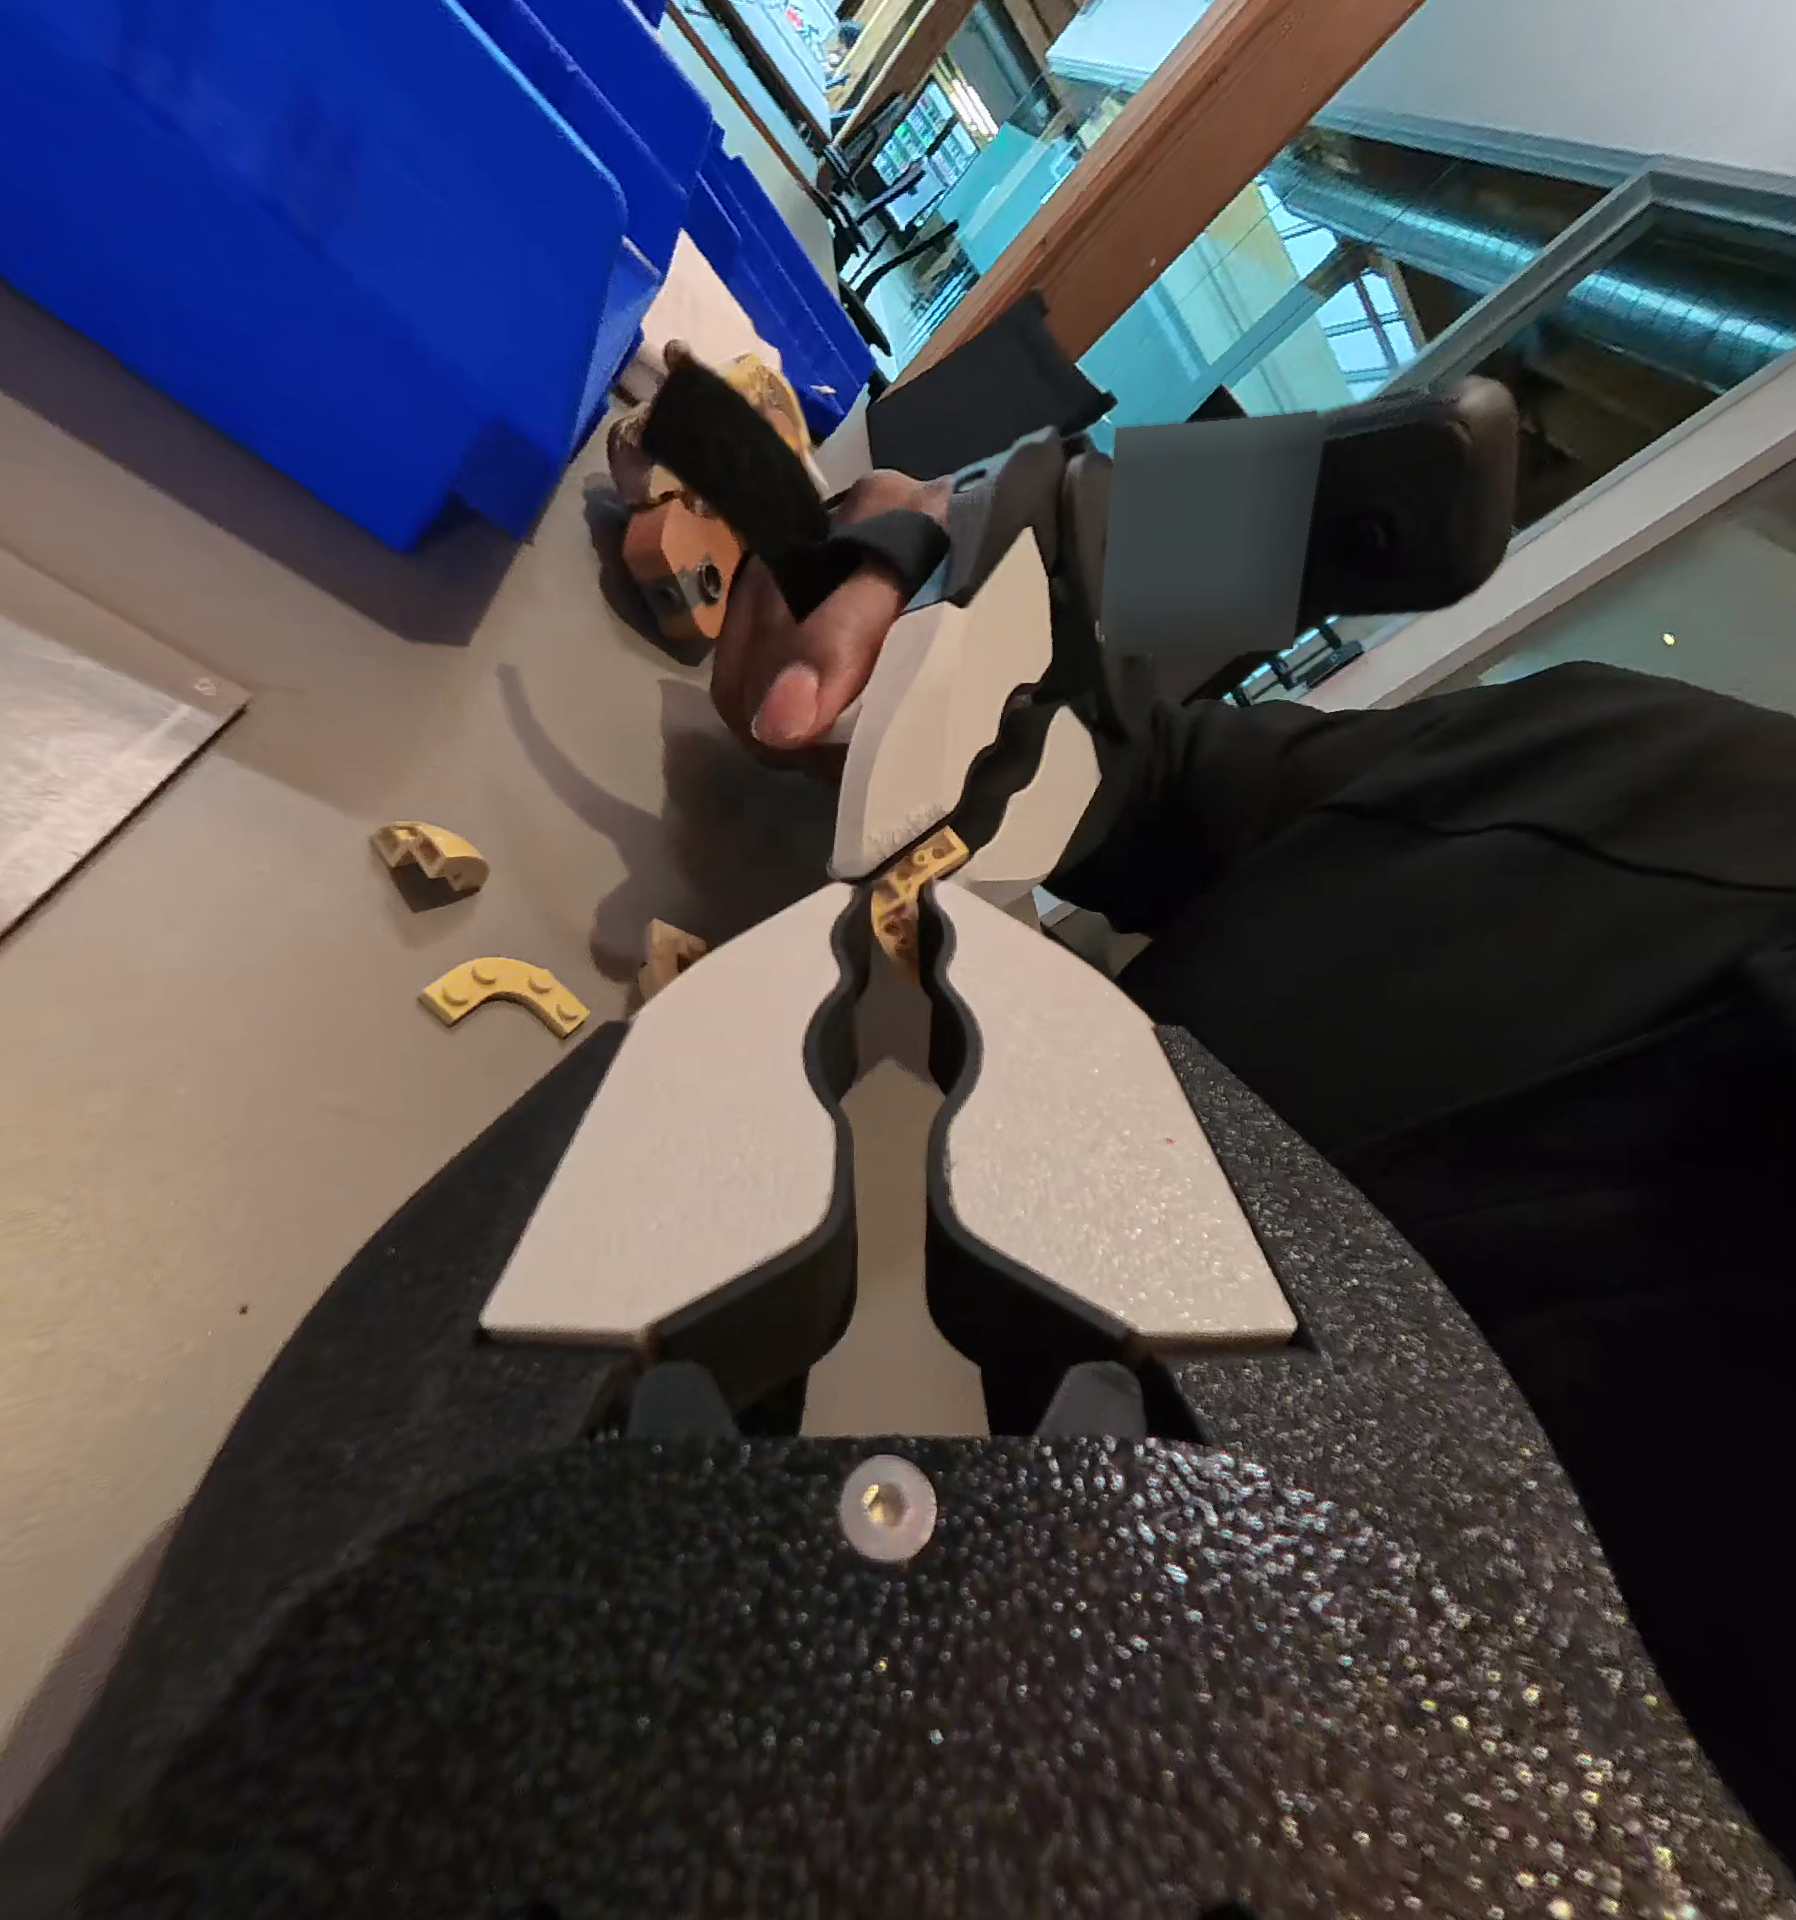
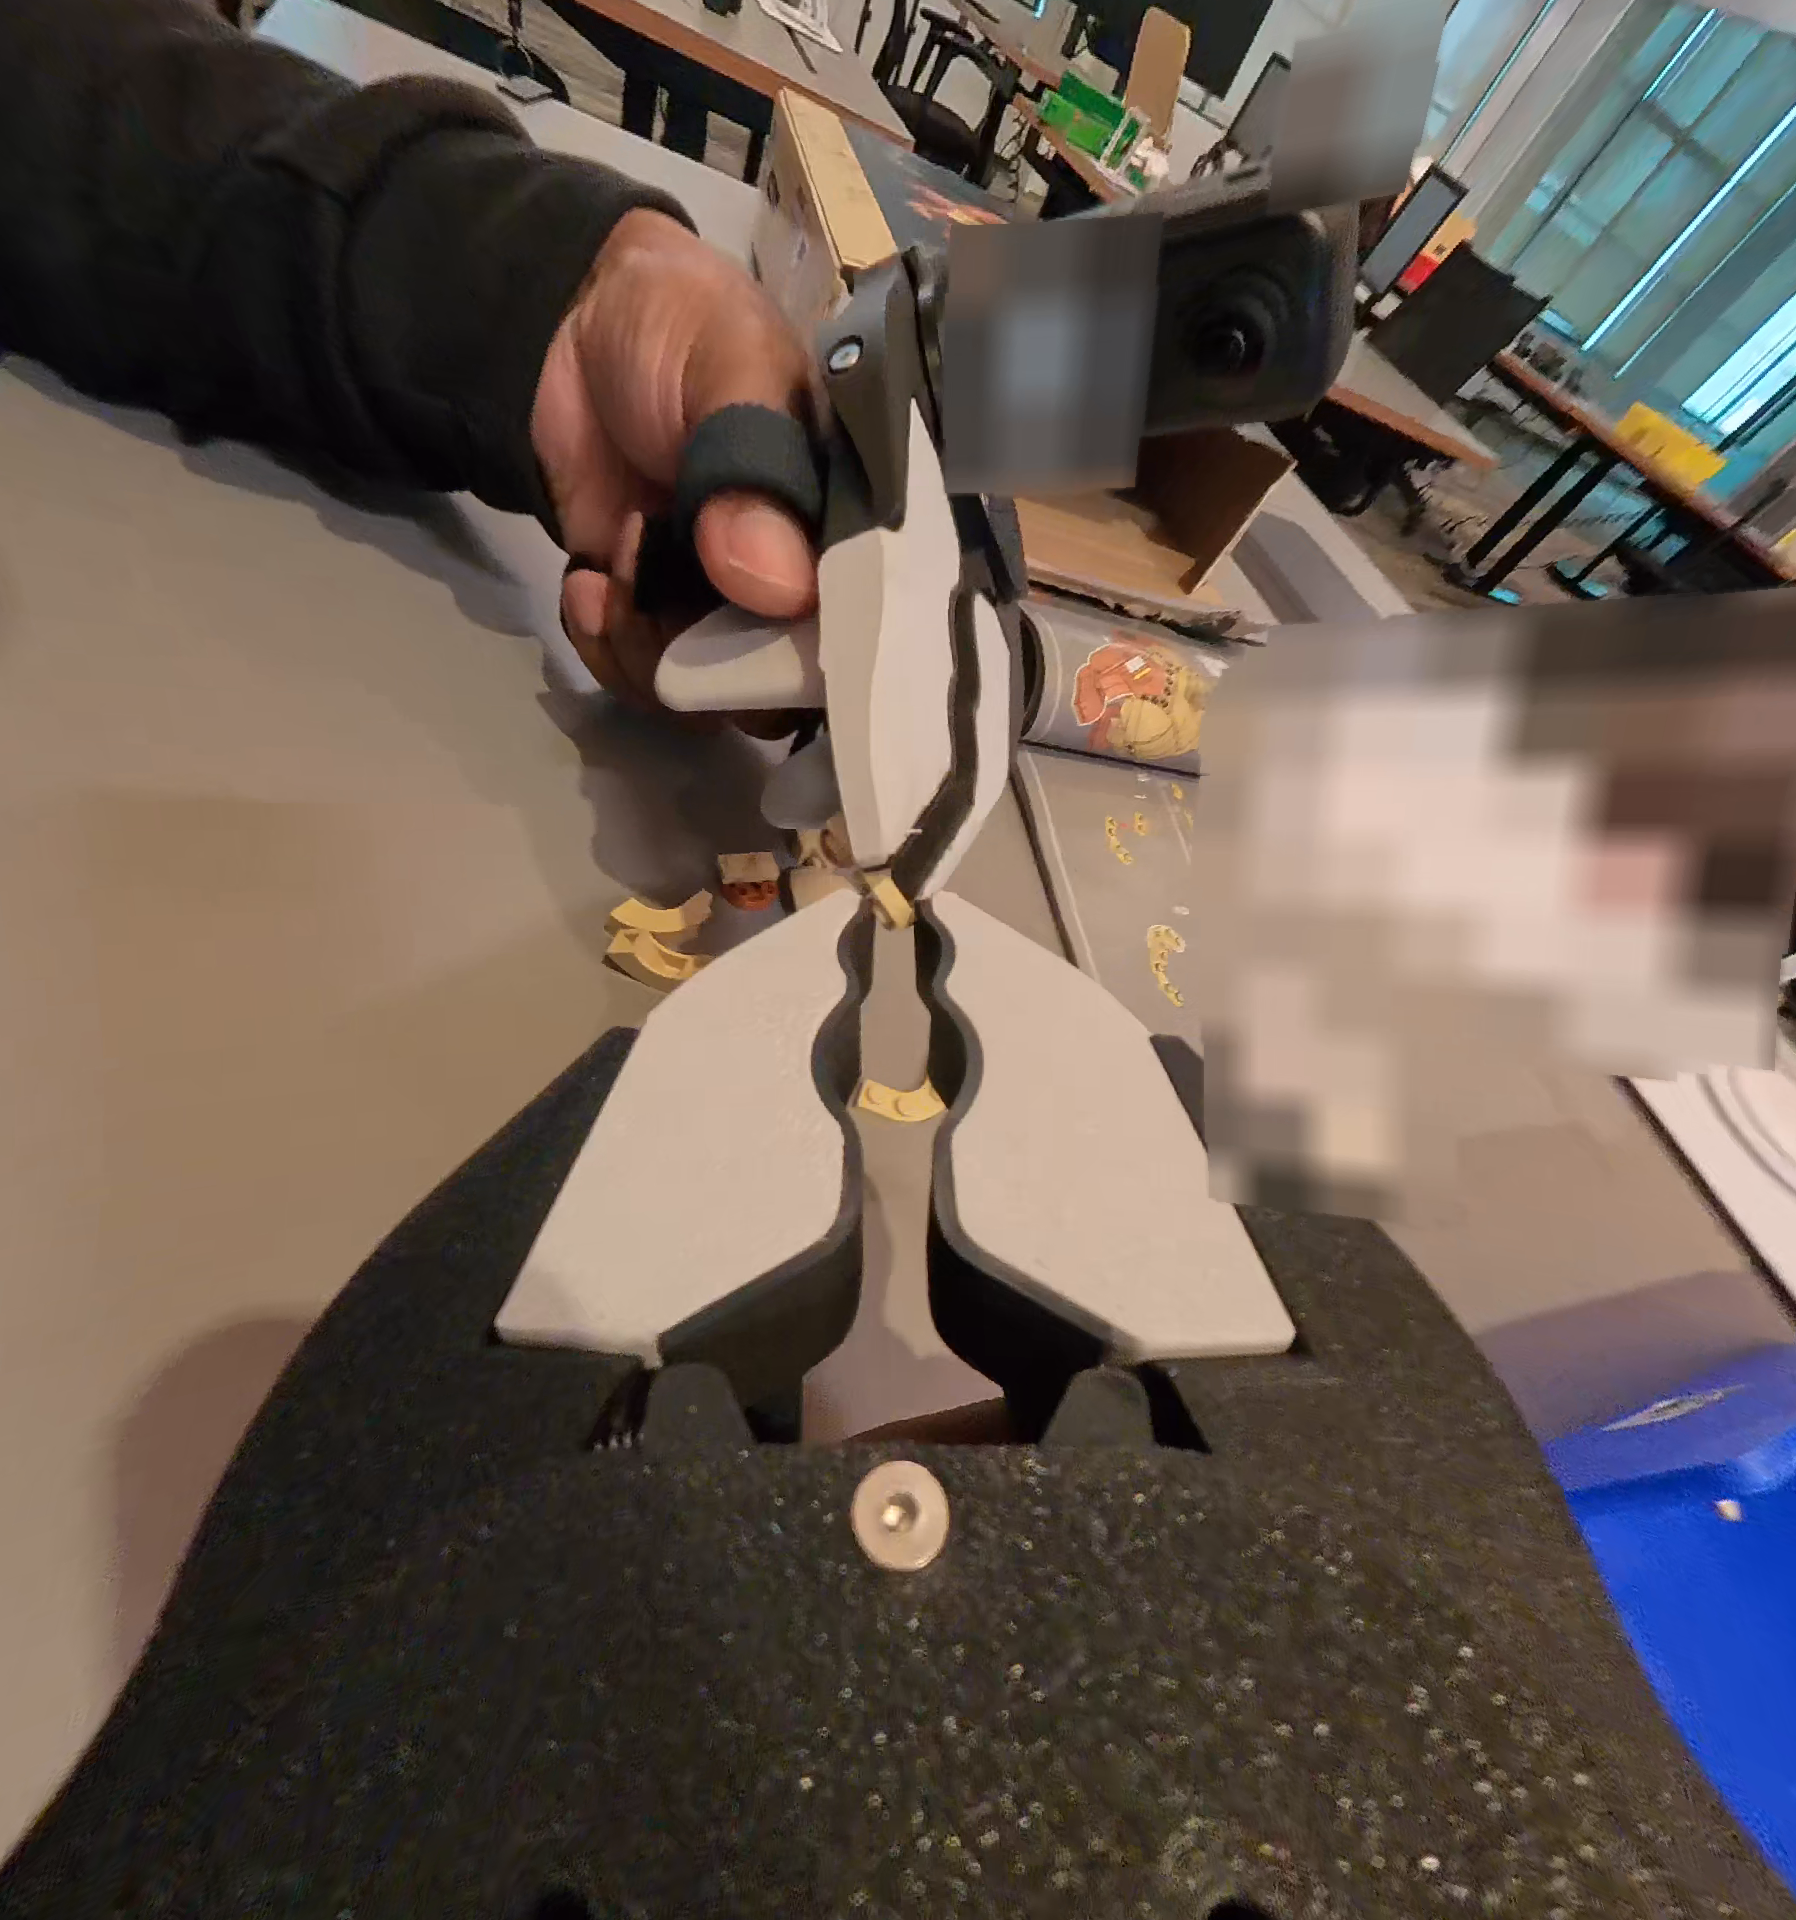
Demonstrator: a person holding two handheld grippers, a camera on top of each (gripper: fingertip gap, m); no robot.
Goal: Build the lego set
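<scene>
Both sets of jaws are nearly closed and pinching the same tan curved brick point(image 1: 909, 894) mid-air above the grey surface point(image 1: 198, 1143), left gripper point(image 1: 889, 914) meeting right gripper point(image 2: 889, 914) tip-to-tip, with a few loose tan pieces point(image 1: 504, 1003) lying below.

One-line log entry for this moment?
left gripper: shut on tan curved brick | right gripper: shut on same brick | loose tan bricks on table

Glossy blue plastic bins point(image 1: 281, 239), matt grey tabletop point(image 1: 198, 1091), brushed metal sheet point(image 1: 32, 748), tan plastic curved brick point(image 1: 504, 995)
</scene>
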